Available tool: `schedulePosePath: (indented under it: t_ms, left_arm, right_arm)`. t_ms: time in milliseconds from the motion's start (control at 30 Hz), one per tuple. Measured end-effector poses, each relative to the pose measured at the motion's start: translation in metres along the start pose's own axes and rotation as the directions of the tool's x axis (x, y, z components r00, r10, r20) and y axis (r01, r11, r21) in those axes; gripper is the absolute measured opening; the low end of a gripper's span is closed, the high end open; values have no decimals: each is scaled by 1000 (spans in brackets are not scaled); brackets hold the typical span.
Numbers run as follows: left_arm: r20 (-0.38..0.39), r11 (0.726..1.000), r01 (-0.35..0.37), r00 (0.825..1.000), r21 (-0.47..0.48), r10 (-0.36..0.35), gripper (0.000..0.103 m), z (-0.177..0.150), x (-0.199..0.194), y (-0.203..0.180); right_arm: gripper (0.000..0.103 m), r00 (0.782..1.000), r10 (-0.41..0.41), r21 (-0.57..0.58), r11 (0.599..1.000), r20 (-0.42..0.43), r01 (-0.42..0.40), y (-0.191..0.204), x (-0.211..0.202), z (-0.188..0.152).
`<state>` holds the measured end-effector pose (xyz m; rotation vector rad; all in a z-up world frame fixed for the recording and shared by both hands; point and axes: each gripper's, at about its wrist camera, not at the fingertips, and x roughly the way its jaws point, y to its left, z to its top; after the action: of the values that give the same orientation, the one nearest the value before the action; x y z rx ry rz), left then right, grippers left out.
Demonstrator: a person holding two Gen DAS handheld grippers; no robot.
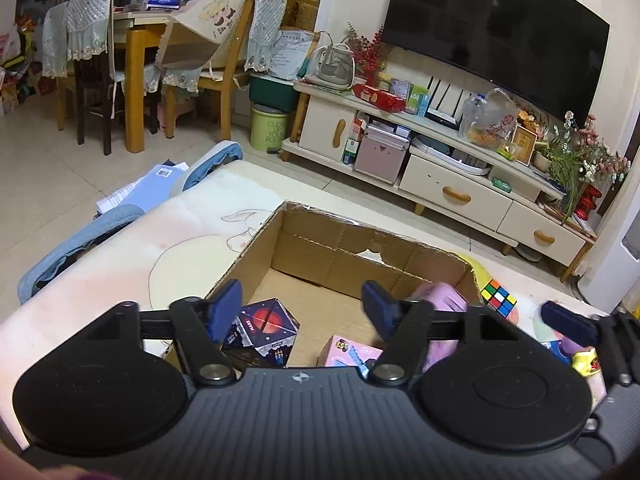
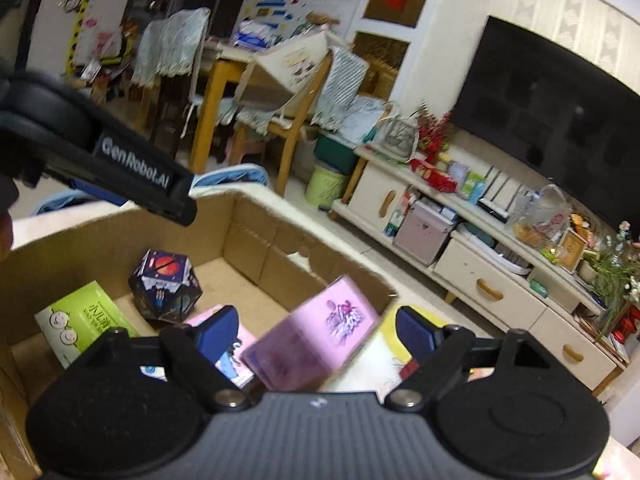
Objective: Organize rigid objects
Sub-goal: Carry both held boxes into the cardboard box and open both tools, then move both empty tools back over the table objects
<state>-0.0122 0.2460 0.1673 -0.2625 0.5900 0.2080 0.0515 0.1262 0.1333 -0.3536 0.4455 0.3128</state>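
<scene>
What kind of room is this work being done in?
Most likely a home living room: a large television hangs above a cream TV cabinet, and a wooden dining table with covered chairs stands behind.

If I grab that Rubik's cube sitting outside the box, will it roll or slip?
The Rubik's cube rests on a flat face on the mat, so it probably won't roll. It looks rigid, with glossy stickers, so the pads may slip slightly. Its layers might twist under an off-centre squeeze.
</scene>
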Motion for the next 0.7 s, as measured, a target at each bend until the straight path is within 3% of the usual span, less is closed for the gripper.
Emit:
schedulePosePath:
  t_ms: [67, 333, 467, 700]
  left_arm:
    - [3, 1000, 4, 1000, 2, -4, 100, 0, 0, 0]
    - [5, 1000, 15, 1000, 22, -15, 103, -2, 0, -2]
    - [4, 999, 20, 1000, 36, -20, 103, -2, 1, -3]
    - [-2, 998, 26, 1000, 54, -26, 103, -2, 3, -3]
  right_arm:
    - [87, 1000, -24, 29, 999, 16, 24, -6, -9, -3]
    - [89, 992, -121, 154, 981, 21, 117, -30, -41, -35]
    - [89, 995, -100, 221, 970, -24, 103, -31, -50, -60]
    - [89, 992, -41, 197, 978, -118, 64, -11, -45, -98]
